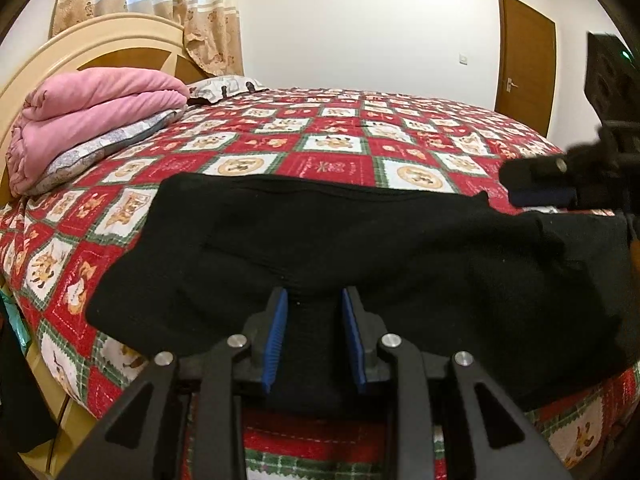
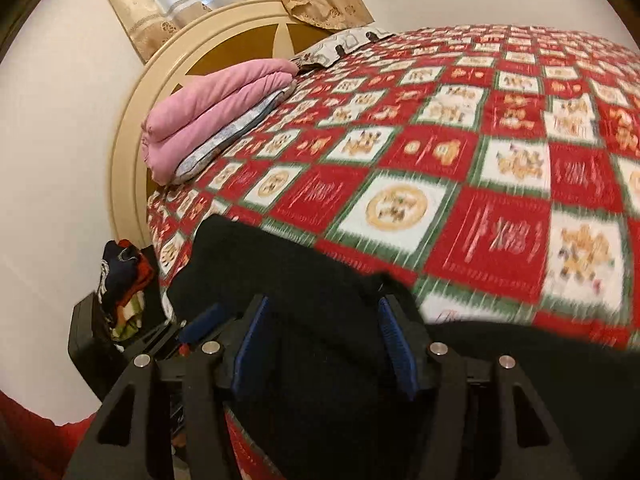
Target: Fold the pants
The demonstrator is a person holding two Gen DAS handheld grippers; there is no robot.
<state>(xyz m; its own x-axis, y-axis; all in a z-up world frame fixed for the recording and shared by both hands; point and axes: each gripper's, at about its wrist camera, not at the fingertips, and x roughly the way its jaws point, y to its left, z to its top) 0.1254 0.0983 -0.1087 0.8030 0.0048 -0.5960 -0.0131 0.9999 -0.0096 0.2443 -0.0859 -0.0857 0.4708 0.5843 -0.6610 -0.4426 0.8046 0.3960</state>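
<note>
Black pants (image 1: pixel 320 240) lie spread across the near edge of the bed, on the red patterned bedspread (image 1: pixel 340 140). My left gripper (image 1: pixel 314 300) is open, its blue pads on either side of a raised fold of the pants at the near edge. My right gripper (image 2: pixel 324 312) is open wide over the pants (image 2: pixel 304 280) in the blurred right wrist view. It also shows in the left wrist view (image 1: pixel 536 184), above the pants' right end. The left gripper shows in the right wrist view (image 2: pixel 196 324) at the lower left.
A folded pink blanket (image 1: pixel 92 116) on a grey pillow lies by the cream headboard (image 1: pixel 100 40). A second pillow (image 1: pixel 224 88) is at the far side. A brown door (image 1: pixel 524 60) is at right. A pile of clothes (image 2: pixel 124 280) sits beside the bed.
</note>
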